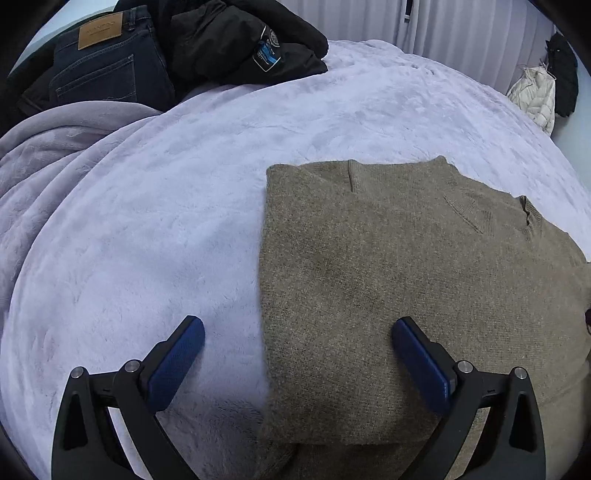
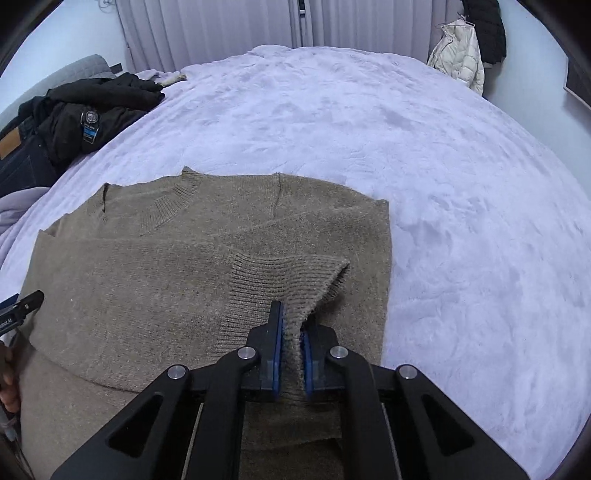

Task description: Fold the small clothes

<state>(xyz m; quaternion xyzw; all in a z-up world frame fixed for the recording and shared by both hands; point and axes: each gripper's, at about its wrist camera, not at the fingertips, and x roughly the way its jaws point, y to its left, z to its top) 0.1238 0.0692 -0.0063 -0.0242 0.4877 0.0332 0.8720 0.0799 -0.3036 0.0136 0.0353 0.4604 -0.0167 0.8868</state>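
Observation:
A brown knit sweater [image 1: 406, 277] lies flat on the bed with its neck at the far side and its sides folded in. My left gripper [image 1: 297, 332] hovers open over the sweater's left edge, one blue pad [image 1: 177, 365] above the blanket and the other over the knit, with nothing between them. In the right wrist view the sweater [image 2: 147, 277] fills the near left. My right gripper [image 2: 291, 325] is shut on the ribbed sleeve cuff [image 2: 280, 280], which is bunched up between the pads and lies across the body. A tip of the left gripper [image 2: 22, 306] shows at the left edge.
A fluffy lilac blanket [image 1: 147, 221] covers the bed. Dark jeans [image 1: 103, 62] and a black jacket [image 1: 236, 40] are piled at the far left. A white puffer jacket [image 2: 458, 51] hangs by the far wall, with curtains [image 2: 221, 29] behind the bed.

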